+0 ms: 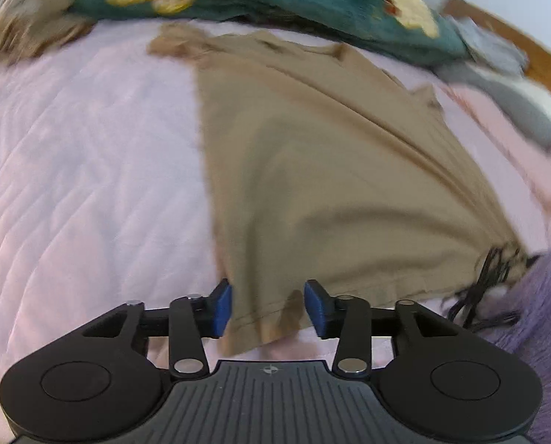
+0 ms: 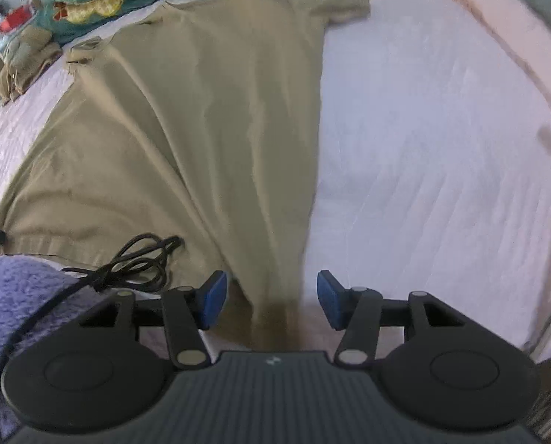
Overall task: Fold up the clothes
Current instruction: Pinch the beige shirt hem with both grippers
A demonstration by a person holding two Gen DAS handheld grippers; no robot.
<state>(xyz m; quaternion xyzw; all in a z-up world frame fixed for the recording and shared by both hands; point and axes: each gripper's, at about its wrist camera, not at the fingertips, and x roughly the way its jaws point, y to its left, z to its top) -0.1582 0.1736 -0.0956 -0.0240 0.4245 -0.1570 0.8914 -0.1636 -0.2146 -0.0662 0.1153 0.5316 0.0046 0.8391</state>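
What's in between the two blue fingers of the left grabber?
The bottom hem of the tan shirt lies in the gap of the left gripper, whose jaws stand open. Pink bedsheet shows beneath. The left wrist view shows this.

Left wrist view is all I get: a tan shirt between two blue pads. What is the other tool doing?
Observer: The right tool is open, with its fingers on either side of the shirt's other bottom corner.
Visitor: Is the far sleeve tidy?
Observer: That sleeve lies spread flat on the sheet.
Visitor: And the black tangle I glimpse?
Observer: It's a cable, looped on top of the shirt's hem.
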